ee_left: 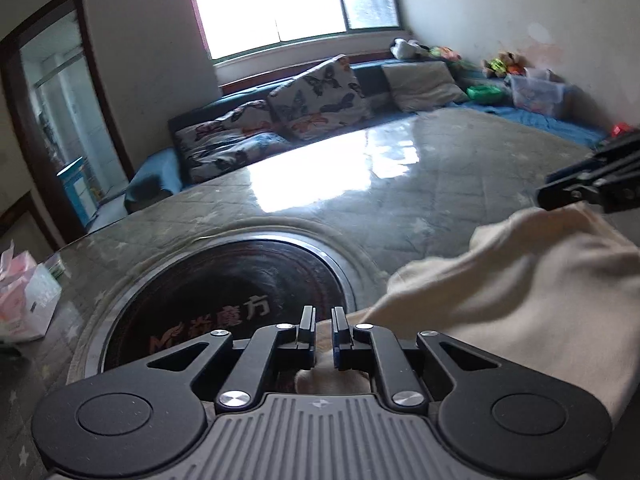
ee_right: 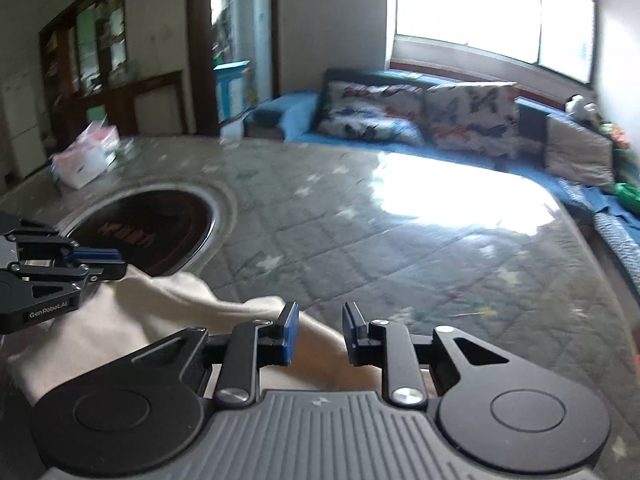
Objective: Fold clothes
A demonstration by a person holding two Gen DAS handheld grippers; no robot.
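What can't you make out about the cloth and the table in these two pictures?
- What garment the cream cloth is: both views cut it off at the frame edge, and each tool body covers its near part.
- Whether the left tool pinches it: left view, cloth sits in the narrow gap, contact unclear.
- The dark round plate lettering: right view, blurred.
- The pink packet label: right view, blurred and small.

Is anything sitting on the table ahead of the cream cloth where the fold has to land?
Nothing visible does. Ahead of the cream cloth lies only the quilted table cover and the flush round black inset; the tissue pack sits at the far edge.
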